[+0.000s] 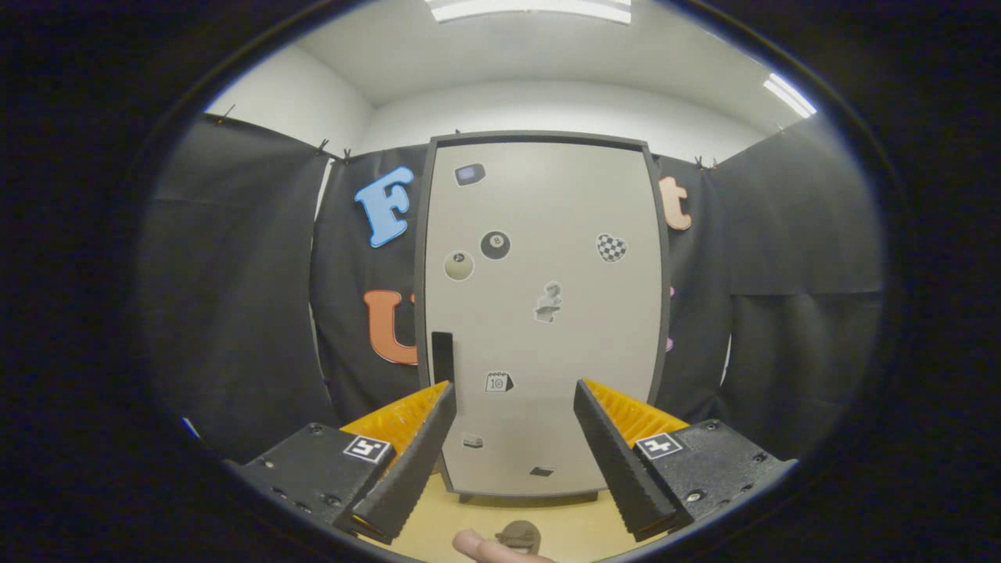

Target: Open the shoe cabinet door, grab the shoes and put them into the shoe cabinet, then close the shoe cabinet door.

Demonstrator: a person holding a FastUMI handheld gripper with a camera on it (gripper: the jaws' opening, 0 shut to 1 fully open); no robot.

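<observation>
Straight ahead of the gripper (514,391) stands the shoe cabinet (543,313), upright on a pale wooden floor (469,520), black cloth walls behind and on both sides. Cabinet door (579,344) is closed, flush in its dark frame, pale grey, dotted with small stickers (495,245). Dark vertical handle slot (443,356) sits at the door's left edge, just beyond the left finger's tip (446,391).

Gripper fingers spread wide, nothing between them but the view of the door's lower half. No contact with the door or handle; fingers look short of the cabinet, how far cannot be told.

Below and between the fingers, close to the camera, a fingertip (478,546) of the person pokes in, with a small dark rounded object (519,535) just beside it; too cut off to tell what it is. The shoes cannot be picked out in this view.

Progress, as a judgement: essentially at the start. Door not yet opened, shoes not yet grabbed, nothing placed, closing still to come. Current step reads as lining up on the handle slot. Next move likely calls for shifting left toward the slot and hooking or pinching the door edge to swing it out. Risk: wide fingers slipping off the shallow slot, or nudging the light cabinet rather than opening it.
</observation>
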